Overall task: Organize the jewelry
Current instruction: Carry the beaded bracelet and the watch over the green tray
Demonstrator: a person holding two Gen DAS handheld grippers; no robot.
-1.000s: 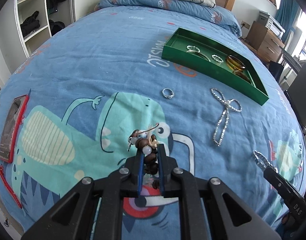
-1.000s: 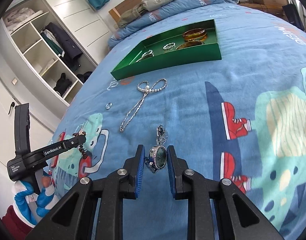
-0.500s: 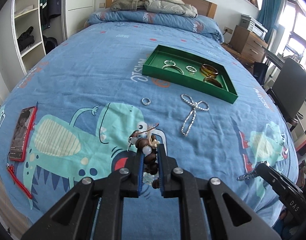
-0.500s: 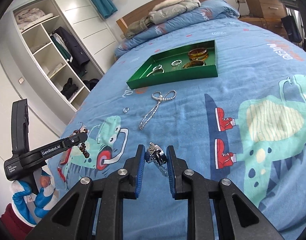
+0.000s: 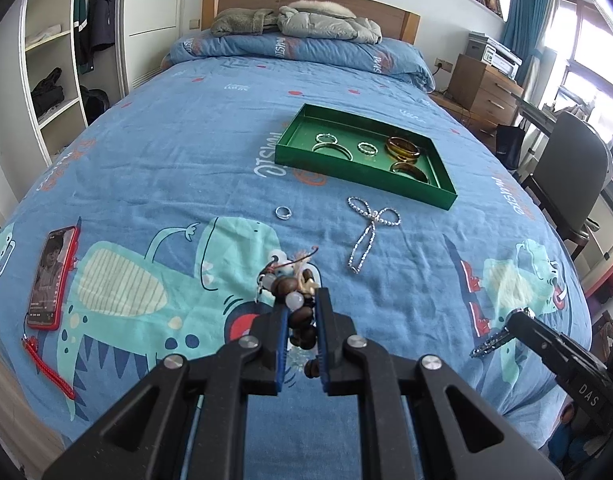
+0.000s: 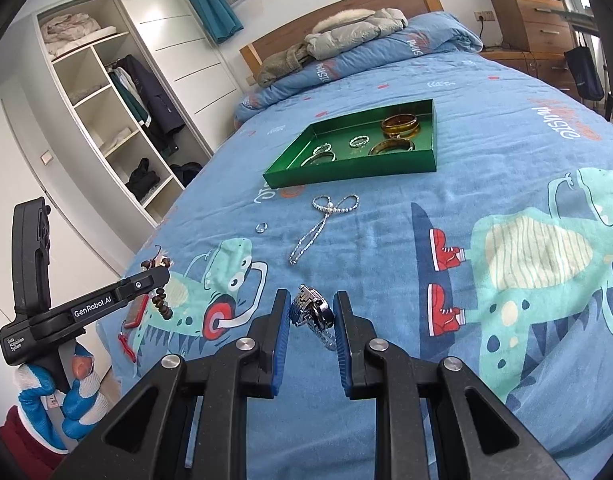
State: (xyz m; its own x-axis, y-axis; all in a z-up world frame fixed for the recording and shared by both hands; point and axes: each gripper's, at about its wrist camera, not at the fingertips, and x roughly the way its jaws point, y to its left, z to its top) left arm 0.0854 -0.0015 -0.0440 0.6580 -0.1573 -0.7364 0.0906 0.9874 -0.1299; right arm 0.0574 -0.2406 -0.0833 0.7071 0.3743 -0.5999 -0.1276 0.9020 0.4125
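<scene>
"GenRobot.AI" on left tongs (image 6: pixel 162 276), "DAS" right (image 5: pixel 518 316)

You're in a home bedroom: bed (image 5: pixel 186 152) with wooden headboard (image 5: pixel 310 0), open wardrobe (image 6: pixel 106 120), bedside drawers (image 5: pixel 482 88)

Two wrist fisheyes, angled down along the jaws, sharing the bed (image 5: pixel 186 152) and green tray (image 6: pixel 346 170).

Daylight pours through the window (image 5: pixel 586 60); a white wardrobe (image 5: pixel 54 60) stands left of the bed (image 5: pixel 186 140), a wooden dresser (image 5: pixel 482 88) right.
</scene>
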